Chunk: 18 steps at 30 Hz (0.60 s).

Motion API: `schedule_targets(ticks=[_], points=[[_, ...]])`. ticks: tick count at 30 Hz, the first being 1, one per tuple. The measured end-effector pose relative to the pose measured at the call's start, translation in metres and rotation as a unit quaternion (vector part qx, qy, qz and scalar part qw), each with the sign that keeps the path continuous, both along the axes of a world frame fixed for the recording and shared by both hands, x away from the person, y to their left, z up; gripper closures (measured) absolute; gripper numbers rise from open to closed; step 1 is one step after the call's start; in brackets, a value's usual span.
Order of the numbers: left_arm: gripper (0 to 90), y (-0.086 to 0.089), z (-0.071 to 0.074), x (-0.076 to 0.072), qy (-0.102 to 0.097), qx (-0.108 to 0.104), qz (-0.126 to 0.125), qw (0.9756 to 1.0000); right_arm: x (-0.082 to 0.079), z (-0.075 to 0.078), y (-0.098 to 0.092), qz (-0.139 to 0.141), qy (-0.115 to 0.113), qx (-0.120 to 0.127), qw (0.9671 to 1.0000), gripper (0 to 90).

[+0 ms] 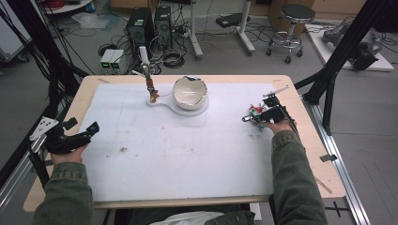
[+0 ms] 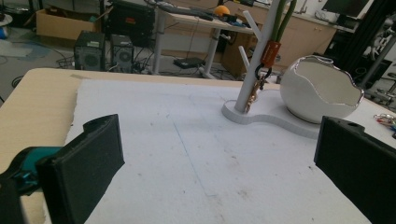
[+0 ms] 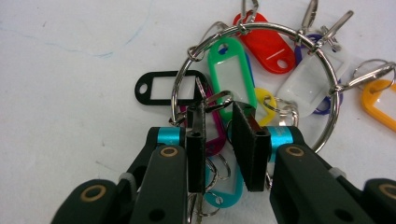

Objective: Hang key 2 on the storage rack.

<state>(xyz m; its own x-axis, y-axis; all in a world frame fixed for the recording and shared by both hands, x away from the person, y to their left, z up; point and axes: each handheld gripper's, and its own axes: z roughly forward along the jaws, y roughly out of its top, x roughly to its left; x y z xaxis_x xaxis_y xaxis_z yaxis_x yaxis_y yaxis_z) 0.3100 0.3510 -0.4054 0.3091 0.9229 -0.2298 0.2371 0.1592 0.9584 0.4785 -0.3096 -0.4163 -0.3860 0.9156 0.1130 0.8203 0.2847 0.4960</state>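
Nearest in the right gripper view, right gripper [image 3: 223, 140] set over a bunch of key tags [image 3: 261, 74] on the white mat [image 3: 70, 116], jaws drawn close with only a narrow gap left, a small metal clasp [image 3: 215, 99] caught at their tips. Pinched outright or merely bracketed, hard to say; pads appear to touch the clasp but not fully clamp it. Directly ahead of the fingertips, a green tag [image 3: 225, 74], long axis running away from the jaws, hung with the others on a large metal ring [image 3: 327, 70]; a black tag [image 3: 161, 87] off to one side, red tag [image 3: 264, 42] and orange tag [image 3: 378, 105] farther out. Bunch therefore straight under and in front of the right fingers, at the right edge of the mat in the high view [image 1: 256, 112]. Far nearer this hand than the other. Left gripper [image 1: 75, 136] resting at the left table edge, well apart from the tags, jaws spread wide on nothing. Beyond, at the far middle of the mat, a white stand [image 1: 148, 70] with branching pegs beside a cracked-egg bowl [image 1: 190, 93], likely the hanging place for the tags.
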Motion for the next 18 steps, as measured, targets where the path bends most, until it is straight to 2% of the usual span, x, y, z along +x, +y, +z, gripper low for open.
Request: schedule_targets(ticks=[3,4,5,6,12,18], points=[[1.7,0.0,0.0,0.0,0.0,0.001,0.0,1.0,0.0,0.001,0.001,-0.003,0.003,0.0,1.0,80.0],[1.7,0.0,0.0,0.0,0.0,0.0,0.0,1.0,0.0,0.001,0.0,-0.006,0.002,0.005,1.0,87.0],[1.7,0.0,0.0,0.0,0.0,0.001,0.001,1.0,0.0,0.002,-0.003,-0.009,0.001,0.012,0.9999,89.9],[1.7,0.0,0.0,0.0,0.0,0.0,0.001,1.0,0.0,0.001,-0.004,-0.012,0.006,0.023,0.9996,90.0],[1.7,0.0,0.0,0.0,0.001,0.001,0.0,1.0,-0.003,-0.001,-0.007,-0.013,-0.001,0.038,0.9992,90.0],[1.7,0.001,0.0,0.0,0.002,0.002,0.0,1.0,-0.006,0.004,-0.009,-0.014,-0.013,0.043,0.9989,90.0]])
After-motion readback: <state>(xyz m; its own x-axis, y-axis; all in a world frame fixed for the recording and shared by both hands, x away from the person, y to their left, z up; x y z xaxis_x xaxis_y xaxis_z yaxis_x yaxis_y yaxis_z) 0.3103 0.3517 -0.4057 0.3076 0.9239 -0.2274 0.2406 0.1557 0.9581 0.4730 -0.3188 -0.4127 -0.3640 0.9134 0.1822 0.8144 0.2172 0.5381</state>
